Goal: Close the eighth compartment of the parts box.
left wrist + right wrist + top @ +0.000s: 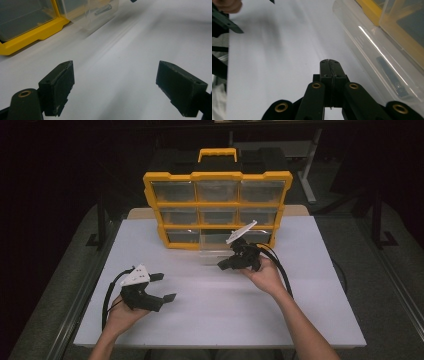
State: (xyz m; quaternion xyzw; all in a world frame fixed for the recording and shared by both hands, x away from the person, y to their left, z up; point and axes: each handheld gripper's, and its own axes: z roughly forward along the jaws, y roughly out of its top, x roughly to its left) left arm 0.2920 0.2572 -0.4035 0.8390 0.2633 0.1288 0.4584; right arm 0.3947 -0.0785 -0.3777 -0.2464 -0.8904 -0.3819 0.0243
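High view: clear drawer (214,251) pulled out of yellow organizer (218,210), resting on table (210,315). Right gripper (329,62) fully closed, empty, just beside drawer. Left gripper (165,287) wide open, empty. Drawer not yet pushed back.

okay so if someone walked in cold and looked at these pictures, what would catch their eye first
The yellow drawer cabinet at the table's far edge, with one clear drawer pulled out of its bottom row. Just in front of that drawer sits the right gripper, jaws shut, while the left gripper waits open at the near left.
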